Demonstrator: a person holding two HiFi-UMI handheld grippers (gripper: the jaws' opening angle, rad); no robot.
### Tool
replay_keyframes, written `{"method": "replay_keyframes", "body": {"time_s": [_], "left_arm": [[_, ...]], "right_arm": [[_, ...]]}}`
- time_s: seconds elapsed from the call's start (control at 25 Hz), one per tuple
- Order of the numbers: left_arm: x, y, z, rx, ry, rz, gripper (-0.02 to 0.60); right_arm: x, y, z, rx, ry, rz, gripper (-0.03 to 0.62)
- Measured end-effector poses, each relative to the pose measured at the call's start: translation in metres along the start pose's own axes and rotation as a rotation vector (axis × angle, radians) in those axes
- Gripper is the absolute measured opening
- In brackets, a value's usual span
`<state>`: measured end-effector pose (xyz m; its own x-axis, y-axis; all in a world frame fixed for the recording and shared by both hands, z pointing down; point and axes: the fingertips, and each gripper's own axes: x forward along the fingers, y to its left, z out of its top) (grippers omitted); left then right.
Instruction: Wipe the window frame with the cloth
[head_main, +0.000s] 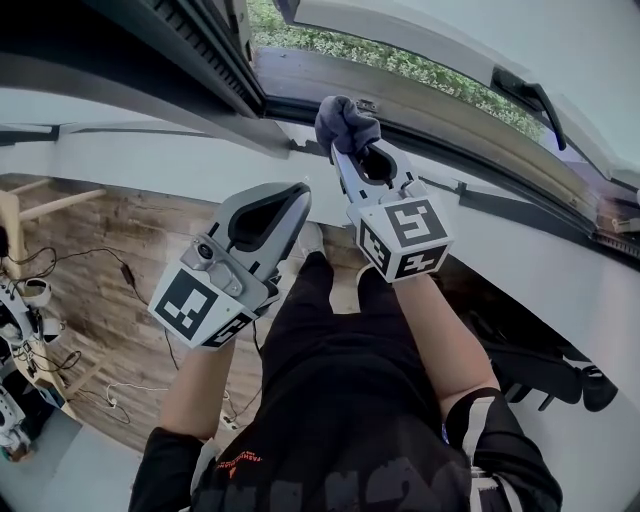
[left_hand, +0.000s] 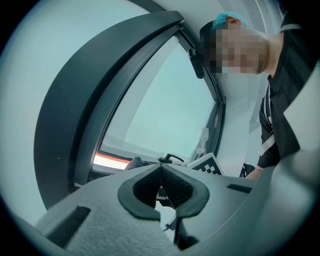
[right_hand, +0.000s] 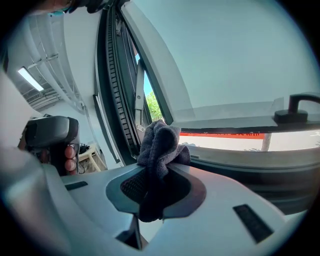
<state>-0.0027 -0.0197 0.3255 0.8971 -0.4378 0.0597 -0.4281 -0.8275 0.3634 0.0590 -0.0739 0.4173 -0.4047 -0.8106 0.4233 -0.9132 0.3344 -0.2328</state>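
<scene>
My right gripper (head_main: 352, 142) is shut on a bunched grey-purple cloth (head_main: 345, 121), which sticks out past its tips against the lower window frame (head_main: 440, 150). In the right gripper view the cloth (right_hand: 161, 145) stands up from between the jaws, just before the dark frame rail (right_hand: 250, 165). My left gripper (head_main: 300, 195) hangs lower and to the left, away from the frame, shut with nothing in it; its tips (left_hand: 161, 169) meet in the left gripper view. The window sash (head_main: 200, 50) stands swung open at the left.
A black window handle (head_main: 525, 90) sits on the sash at the upper right. White wall and sill (head_main: 150, 150) run below the frame. A wooden floor (head_main: 90, 260) with cables and equipment (head_main: 25, 300) lies at the left. The person's legs fill the lower middle.
</scene>
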Motion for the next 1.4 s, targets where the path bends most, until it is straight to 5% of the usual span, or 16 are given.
{"method": "replay_keyframes", "body": {"time_s": [1.4], "left_arm": [[0.028,-0.039,0.006,0.039,0.011,-0.072,0.02]], "right_arm": [[-0.055,-0.045,-0.003,0.054,-0.026,-0.096,0.058]]}}
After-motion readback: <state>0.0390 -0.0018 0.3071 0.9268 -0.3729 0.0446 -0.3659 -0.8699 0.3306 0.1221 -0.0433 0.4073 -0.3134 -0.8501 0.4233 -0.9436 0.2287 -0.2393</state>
